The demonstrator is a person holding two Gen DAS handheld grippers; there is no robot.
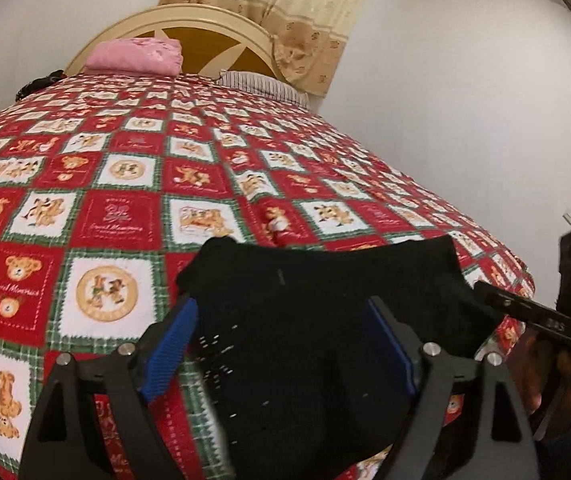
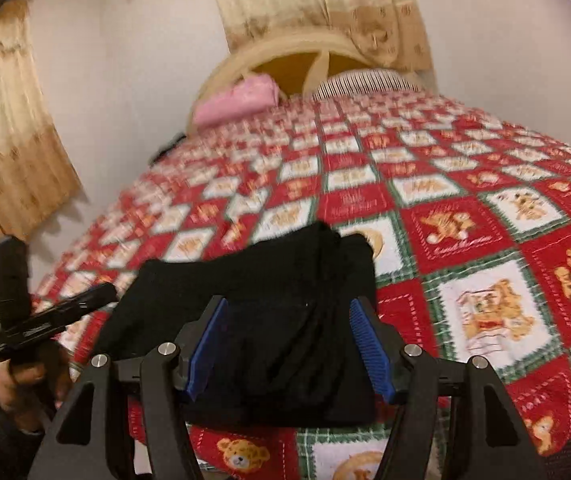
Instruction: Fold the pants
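The black pants point(image 1: 325, 280) point(image 2: 253, 280) lie folded in a compact bundle on the bear-patterned quilt point(image 1: 125, 176) point(image 2: 465, 220), near the bed's front edge. My left gripper point(image 1: 281, 304) is open, its blue pads point(image 1: 171, 352) standing wide on either side of the cloth without pressing it. My right gripper point(image 2: 290, 304) is also open, hovering just over the bundle's near part with the blue pads point(image 2: 369, 352) apart from the fabric. Each view shows the other hand point(image 1: 545, 372) point(image 2: 25, 380) holding its gripper handle beside the bundle.
A pink folded cloth point(image 1: 135, 56) point(image 2: 237, 98) and a striped pillow point(image 1: 261, 84) point(image 2: 365, 80) sit at the headboard point(image 1: 189, 20). Beige curtains point(image 1: 285, 8) point(image 2: 5, 140) hang on the white walls. The quilt spreads out beyond the pants.
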